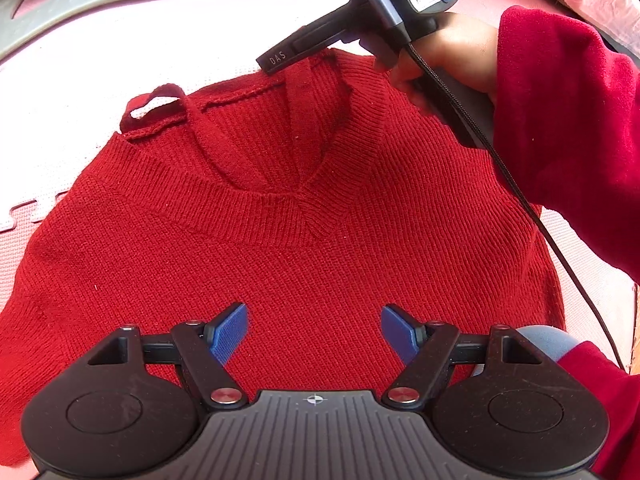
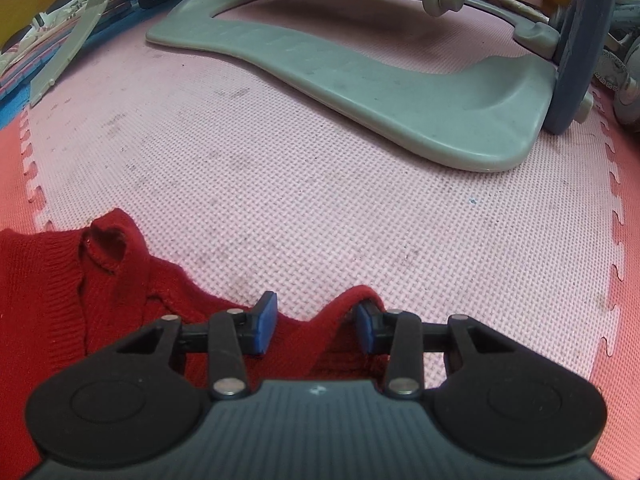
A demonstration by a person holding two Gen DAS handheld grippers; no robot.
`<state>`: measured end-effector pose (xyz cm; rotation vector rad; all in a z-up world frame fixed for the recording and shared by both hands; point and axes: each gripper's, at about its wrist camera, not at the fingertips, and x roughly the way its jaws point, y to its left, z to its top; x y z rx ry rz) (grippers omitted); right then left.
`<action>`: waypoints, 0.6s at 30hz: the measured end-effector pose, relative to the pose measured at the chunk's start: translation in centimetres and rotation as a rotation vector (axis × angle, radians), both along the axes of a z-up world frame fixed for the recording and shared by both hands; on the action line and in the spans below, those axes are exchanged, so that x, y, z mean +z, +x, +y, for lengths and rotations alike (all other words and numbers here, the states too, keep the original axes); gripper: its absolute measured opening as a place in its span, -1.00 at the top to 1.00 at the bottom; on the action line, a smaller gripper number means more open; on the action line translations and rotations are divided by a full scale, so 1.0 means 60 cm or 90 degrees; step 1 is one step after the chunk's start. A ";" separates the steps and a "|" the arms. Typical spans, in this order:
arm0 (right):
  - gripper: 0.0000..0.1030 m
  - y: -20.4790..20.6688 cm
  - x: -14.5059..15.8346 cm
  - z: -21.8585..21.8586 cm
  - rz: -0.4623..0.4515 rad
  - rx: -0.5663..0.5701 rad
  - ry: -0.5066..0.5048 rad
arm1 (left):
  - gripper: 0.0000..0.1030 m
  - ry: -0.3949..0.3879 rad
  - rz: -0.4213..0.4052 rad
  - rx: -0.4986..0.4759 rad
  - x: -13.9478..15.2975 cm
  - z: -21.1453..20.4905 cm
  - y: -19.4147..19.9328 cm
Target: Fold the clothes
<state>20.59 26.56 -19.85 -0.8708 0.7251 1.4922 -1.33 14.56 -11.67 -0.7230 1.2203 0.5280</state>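
Observation:
A red knit V-neck sweater (image 1: 320,240) lies flat on a pink foam mat (image 2: 320,184), neckline toward the far side. My left gripper (image 1: 314,334) hovers over the sweater's chest with its blue pads wide apart and nothing between them: open. My right gripper (image 2: 316,330) is down at the far shoulder edge of the sweater (image 2: 48,300). Its jaws are partly apart, and a raised ridge of the red knit (image 2: 352,300) lies against the right pad. The left pad stands clear of the cloth. A small knit loop (image 2: 106,248) sticks up at the collar.
A grey plastic board (image 2: 360,92) and a blue frame (image 2: 572,40) lie on the mat beyond the sweater. A person's hand in a red sleeve (image 1: 560,140) holds the right gripper, and its black cable (image 1: 520,200) trails across the sweater's right side.

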 end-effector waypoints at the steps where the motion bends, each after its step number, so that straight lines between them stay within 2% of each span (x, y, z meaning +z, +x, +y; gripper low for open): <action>1: 0.20 0.001 0.000 0.002 0.000 0.000 -0.002 | -0.47 0.001 -0.002 -0.001 0.001 0.000 0.000; 7: 0.20 0.007 0.006 0.009 0.000 -0.011 -0.016 | -0.47 0.003 -0.001 -0.004 0.003 0.000 0.001; 13: 0.20 0.037 0.045 -0.008 0.074 -0.052 -0.023 | -0.47 0.001 0.001 -0.004 0.000 0.002 0.004; 16: 0.19 0.050 0.066 -0.027 0.092 -0.057 -0.040 | -0.47 0.000 -0.001 -0.004 0.000 0.003 0.005; 18: 0.18 0.055 0.078 -0.048 0.071 -0.064 -0.045 | -0.47 0.001 -0.002 -0.005 0.000 0.004 0.006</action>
